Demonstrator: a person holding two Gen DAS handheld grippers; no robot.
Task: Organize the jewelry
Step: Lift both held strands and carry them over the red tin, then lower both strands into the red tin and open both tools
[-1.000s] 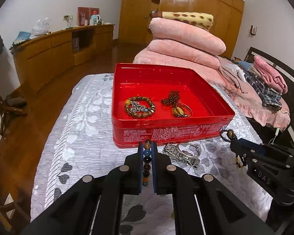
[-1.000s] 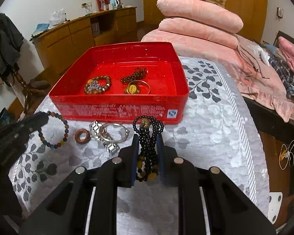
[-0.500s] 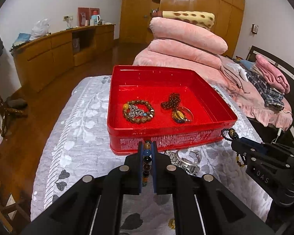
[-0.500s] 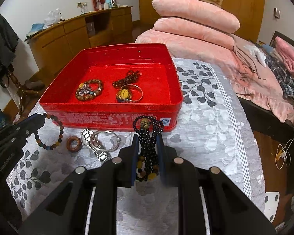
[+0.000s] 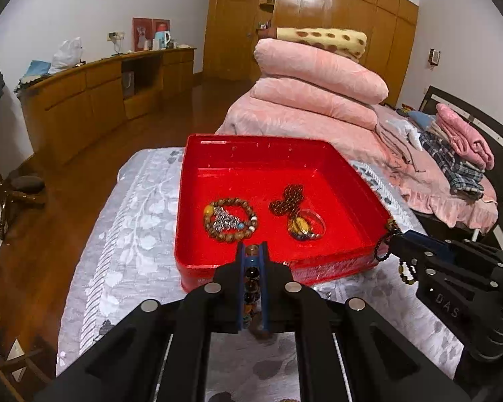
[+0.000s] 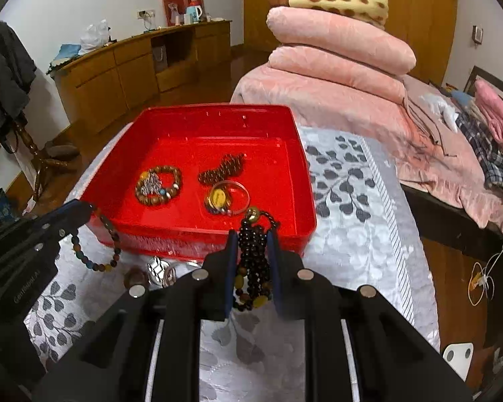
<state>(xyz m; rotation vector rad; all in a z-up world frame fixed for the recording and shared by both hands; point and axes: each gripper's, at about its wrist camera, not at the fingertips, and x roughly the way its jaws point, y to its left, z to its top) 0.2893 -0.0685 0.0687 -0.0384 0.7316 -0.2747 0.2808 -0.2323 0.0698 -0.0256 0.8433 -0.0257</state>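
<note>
A red tin box (image 5: 238, 144) (image 6: 218, 110) stands on a grey floral cloth. It holds a brown bead bracelet (image 5: 229, 219) (image 6: 158, 185), a dark red bead string (image 5: 289, 197) and a metal bangle with a yellow piece (image 6: 226, 197). My left gripper (image 5: 252, 251) is shut on a multicolour bead bracelet (image 6: 95, 251), held at the box's near wall. My right gripper (image 6: 253, 238) is shut on a black bead necklace (image 6: 253, 261), held over the box's near right corner; it also shows in the left wrist view (image 5: 390, 244).
A metal watch and ring (image 6: 161, 273) and a small brown ring (image 6: 134, 276) lie on the cloth in front of the box. Folded pink quilts (image 5: 318, 80) are stacked behind it. The bed (image 6: 452, 154) is on the right, a wooden cabinet (image 5: 94, 97) on the left.
Both grippers have risen and moved forward towards the box with their bead strings. The loose watch and rings have slipped under my left gripper's view.
</note>
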